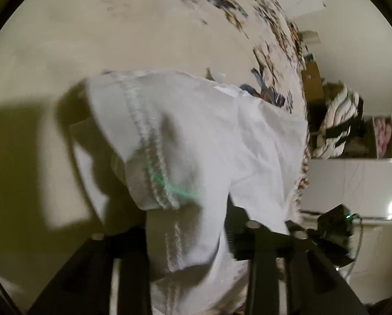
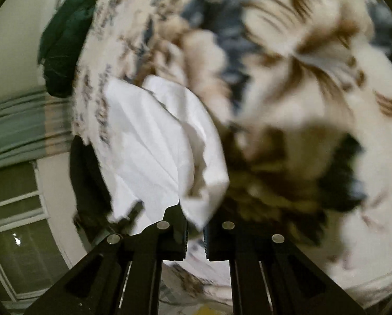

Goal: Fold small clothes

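Nearest my left wrist camera, the left gripper [image 1: 188,239] has its two black fingers [image 1: 259,257] standing partly apart, and the white garment [image 1: 196,136] fills the gap between them; its bunched folds pass down between the fingers, but blur keeps me from telling whether the pads press on it. The cloth rises from the fingers and spreads up and to the right, a knitted ribbed band [image 1: 148,141] running across its left half. In my right wrist camera, the right gripper [image 2: 196,229] shows its jaws drawn close together, a narrow gap left between them, and a corner of the same white garment [image 2: 164,144] hangs down into that gap and looks pinched there. From this corner the cloth fans up and to the left, creased and lifted clear of the surface below. Both grippers point steeply downward. Under and beyond the garment lies a bedspread [image 1: 143,26] printed with blue and brown flowers [image 2: 222,26]. Farther off, at the right edge of the left view, a white shelf unit [image 1: 353,181] stands beside a heap of striped cloth [image 1: 337,120]. At the far left of the right view I see a dark green cloth [image 2: 64,42], a striped curtain [image 2: 17,126] and a window [image 2: 15,225].
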